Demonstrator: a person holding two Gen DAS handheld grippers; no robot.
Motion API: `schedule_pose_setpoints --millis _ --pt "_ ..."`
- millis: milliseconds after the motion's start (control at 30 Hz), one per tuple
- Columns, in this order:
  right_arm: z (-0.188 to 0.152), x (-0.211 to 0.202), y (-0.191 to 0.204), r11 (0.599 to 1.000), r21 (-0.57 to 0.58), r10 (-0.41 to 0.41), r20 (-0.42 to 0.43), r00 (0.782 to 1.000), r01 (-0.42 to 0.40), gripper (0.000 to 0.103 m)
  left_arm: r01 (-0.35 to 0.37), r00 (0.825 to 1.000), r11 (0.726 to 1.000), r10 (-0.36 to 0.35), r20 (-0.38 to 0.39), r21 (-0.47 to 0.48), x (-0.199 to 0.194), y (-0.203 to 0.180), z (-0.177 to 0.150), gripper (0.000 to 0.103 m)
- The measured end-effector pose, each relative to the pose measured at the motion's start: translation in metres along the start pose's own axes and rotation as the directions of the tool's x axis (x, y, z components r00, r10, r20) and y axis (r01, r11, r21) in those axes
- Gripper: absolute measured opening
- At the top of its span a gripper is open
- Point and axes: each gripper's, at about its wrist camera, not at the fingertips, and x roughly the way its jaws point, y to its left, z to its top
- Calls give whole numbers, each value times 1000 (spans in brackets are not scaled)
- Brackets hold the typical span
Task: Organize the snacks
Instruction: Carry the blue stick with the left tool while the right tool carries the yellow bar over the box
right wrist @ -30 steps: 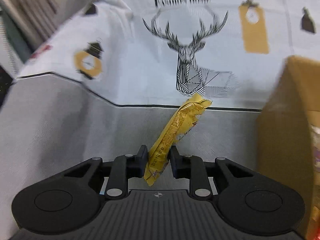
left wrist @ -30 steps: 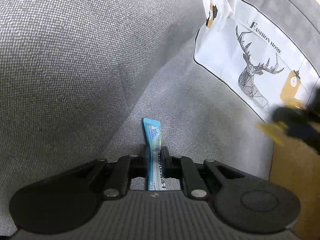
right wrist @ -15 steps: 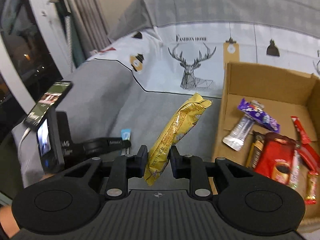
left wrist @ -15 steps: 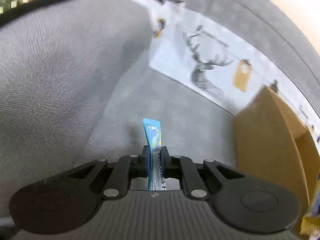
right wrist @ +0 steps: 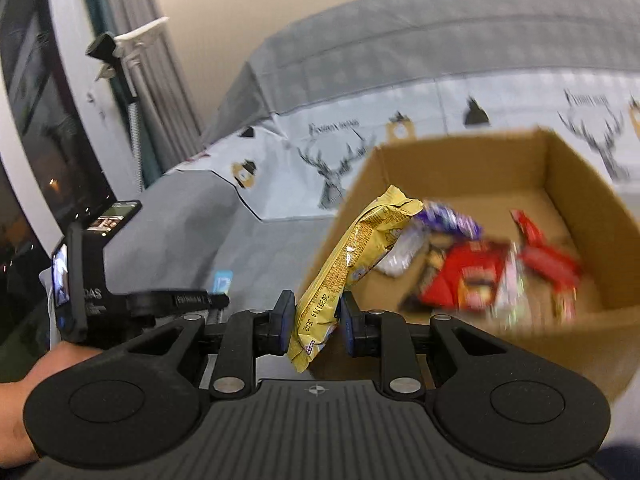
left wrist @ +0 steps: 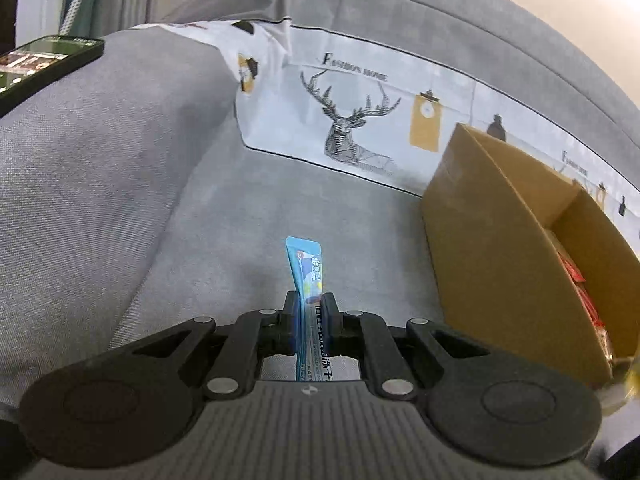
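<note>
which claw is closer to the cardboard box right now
Right. The right claw, shut on the yellow snack packet, is at the cardboard box's near corner. The left claw, gripping the blue sachet, is off to the box's left over the sofa.

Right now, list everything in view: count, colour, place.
cardboard box: one, brown, on the sofa, open.
snacks in box: several, red, purple, silver; blurred.
yellow packet: one, in the right gripper.
blue sachet: one, in the left gripper.
sofa: one, grey.
deer-print cloth: one, white, over the sofa back.
phone: one, black, mounted on the left gripper.
left gripper: one, black, shut.
right gripper: one, black, shut.
hand: one, lower left.
</note>
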Motion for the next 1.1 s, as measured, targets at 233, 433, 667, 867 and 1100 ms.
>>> schedule_pose_setpoints --millis 233,433,667,867,1100 --pt "1 2 -3 999 34 28 36 999 -29 26 85 995 995 -87 38 51 -12 -10 -8 11" --pt "3 3 -6 999 34 26 68 997 -28 26 125 987 986 -135 90 112 -29 -24 -14 11" --pt "5 4 -15 998 47 27 85 996 -31 27 145 982 985 -155 109 97 -42 -30 -17 11" --pt "5 1 -21 997 63 35 96 995 -41 27 152 980 985 -160 116 79 -51 -32 -18 11" --pt "5 -4 -23 997 64 43 109 993 -50 27 166 978 983 -174 116 74 -59 -33 -20 11"
